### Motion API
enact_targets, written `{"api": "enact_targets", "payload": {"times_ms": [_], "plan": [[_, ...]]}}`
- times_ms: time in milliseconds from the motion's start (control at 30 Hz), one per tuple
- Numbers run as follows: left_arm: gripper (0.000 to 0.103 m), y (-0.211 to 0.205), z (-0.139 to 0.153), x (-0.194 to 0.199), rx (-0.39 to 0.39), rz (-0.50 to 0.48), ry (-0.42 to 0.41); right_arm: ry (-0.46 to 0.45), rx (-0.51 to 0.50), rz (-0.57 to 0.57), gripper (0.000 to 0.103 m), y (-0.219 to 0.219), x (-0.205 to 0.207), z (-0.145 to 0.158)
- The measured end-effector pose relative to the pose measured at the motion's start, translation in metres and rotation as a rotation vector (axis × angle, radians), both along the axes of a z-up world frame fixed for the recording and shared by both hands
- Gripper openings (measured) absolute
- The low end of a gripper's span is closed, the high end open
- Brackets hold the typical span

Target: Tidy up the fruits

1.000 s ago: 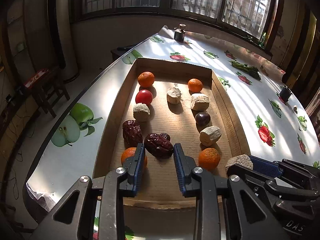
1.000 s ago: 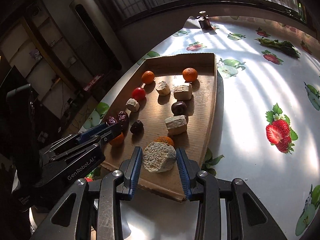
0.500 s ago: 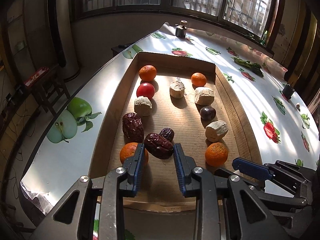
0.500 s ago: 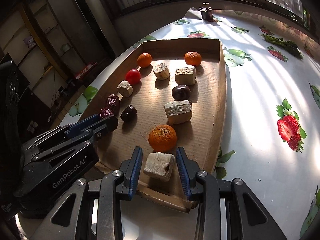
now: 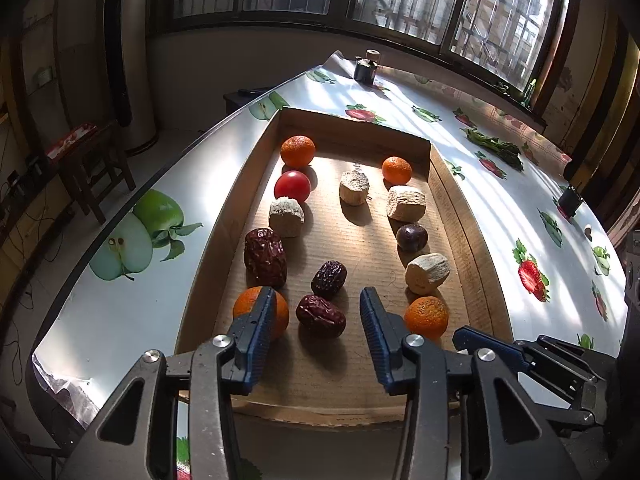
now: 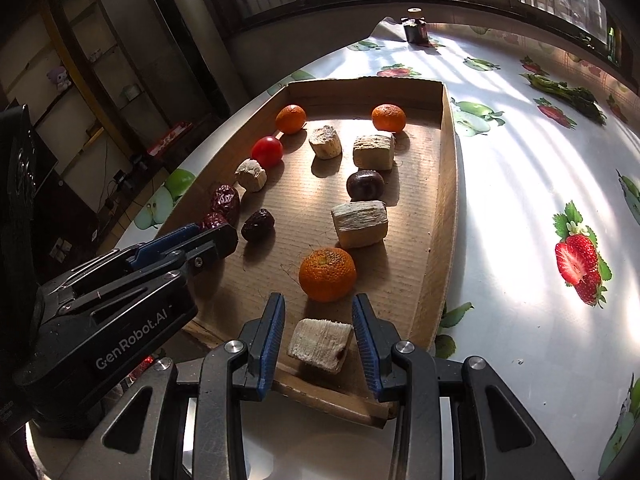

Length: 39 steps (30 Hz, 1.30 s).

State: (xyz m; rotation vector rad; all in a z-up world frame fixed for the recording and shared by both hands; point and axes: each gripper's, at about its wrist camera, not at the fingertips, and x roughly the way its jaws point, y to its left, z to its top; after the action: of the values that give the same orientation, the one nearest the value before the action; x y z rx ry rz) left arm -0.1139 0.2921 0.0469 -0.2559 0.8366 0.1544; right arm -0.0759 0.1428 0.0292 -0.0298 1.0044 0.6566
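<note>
A shallow cardboard tray [image 5: 472, 216] holds oranges, a tomato [image 5: 292, 186], red dates, a dark plum [image 5: 412, 237] and several pale beige chunks. My left gripper [image 5: 318, 322] is open around a red date [image 5: 321, 316] that lies on the tray floor, clear of both fingers. An orange [image 5: 260, 312] sits just behind its left finger. My right gripper [image 6: 319, 338] is open, with a pale chunk [image 6: 320, 344] lying between its fingers at the tray's near end, just behind an orange [image 6: 327, 274].
The tray [image 6: 448, 184] lies on a table with a glossy fruit-print cloth [image 6: 540, 184]. A small dark jar [image 5: 366, 68] stands at the far end, green vegetables [image 5: 496, 148] at the far right. The table's left edge [image 5: 100, 248] drops to the floor.
My right gripper lowered the pale chunk to the tray's near end and opened off it. My left gripper opened wider around the red date and drew back slightly.
</note>
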Motion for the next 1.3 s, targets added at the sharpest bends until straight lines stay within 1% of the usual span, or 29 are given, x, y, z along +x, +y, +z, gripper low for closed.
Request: {"api": "enact_targets", "payload": {"times_ms": [33, 67, 133, 200, 333, 400, 500, 567, 600, 633, 733, 800, 867, 933, 1000, 1067, 1133, 1300], "plan": [[0.068, 0.000, 0.002, -0.001, 0.001, 0.007, -0.007, 0.000, 0.001, 0.002, 0.040, 0.000, 0.000, 0.000], [0.071, 0.001, 0.004, -0.003, 0.001, 0.011, -0.017, -0.001, 0.004, 0.003, 0.041, 0.000, 0.000, 0.001], [0.073, 0.002, 0.007, -0.006, -0.006, 0.020, -0.033, -0.016, 0.013, -0.007, 0.054, -0.001, -0.001, 0.003], [0.073, 0.003, 0.010, -0.009, -0.006, 0.033, -0.043, -0.029, 0.035, -0.028, 0.064, -0.006, -0.002, 0.007], [0.074, 0.003, 0.020, -0.018, 0.011, 0.067, -0.080, -0.037, 0.073, -0.060, 0.064, -0.018, -0.001, 0.015], [0.075, -0.001, 0.029, -0.025, 0.053, 0.096, -0.115, -0.044, 0.083, -0.076, 0.064, -0.025, -0.002, 0.019], [0.085, -0.012, 0.044, -0.039, 0.139, 0.147, -0.182, -0.061, 0.093, -0.105, 0.065, -0.037, -0.005, 0.025], [0.092, -0.022, 0.055, -0.048, 0.199, 0.179, -0.227, -0.086, 0.084, -0.131, 0.067, -0.045, -0.010, 0.029], [0.098, -0.026, 0.059, -0.052, 0.226, 0.193, -0.244, -0.099, 0.076, -0.145, 0.071, -0.049, -0.013, 0.030], [0.101, -0.032, 0.063, -0.056, 0.252, 0.203, -0.258, -0.110, 0.066, -0.157, 0.074, -0.054, -0.016, 0.031], [0.102, -0.047, 0.068, -0.064, 0.300, 0.239, -0.264, -0.132, 0.044, -0.183, 0.074, -0.067, -0.025, 0.031], [0.102, -0.053, 0.065, -0.068, 0.296, 0.263, -0.241, -0.142, 0.031, -0.199, 0.074, -0.076, -0.031, 0.030], [0.102, -0.057, 0.061, -0.075, 0.277, 0.285, -0.239, -0.149, 0.028, -0.213, 0.074, -0.083, -0.036, 0.029], [0.102, -0.061, 0.057, -0.082, 0.276, 0.310, -0.238, -0.156, 0.025, -0.226, 0.074, -0.091, -0.041, 0.028], [0.102, -0.067, 0.054, -0.091, 0.298, 0.324, -0.247, -0.167, 0.018, -0.234, 0.076, -0.097, -0.047, 0.028], [0.102, -0.073, 0.052, -0.097, 0.339, 0.341, -0.251, -0.184, 0.008, -0.245, 0.077, -0.104, -0.053, 0.027], [0.102, -0.077, 0.049, -0.102, 0.354, 0.330, -0.233, -0.196, -0.004, -0.261, 0.078, -0.110, -0.057, 0.026], [0.102, -0.081, 0.039, -0.108, 0.303, 0.280, -0.161, -0.203, -0.005, -0.268, 0.078, -0.117, -0.064, 0.025]]}}
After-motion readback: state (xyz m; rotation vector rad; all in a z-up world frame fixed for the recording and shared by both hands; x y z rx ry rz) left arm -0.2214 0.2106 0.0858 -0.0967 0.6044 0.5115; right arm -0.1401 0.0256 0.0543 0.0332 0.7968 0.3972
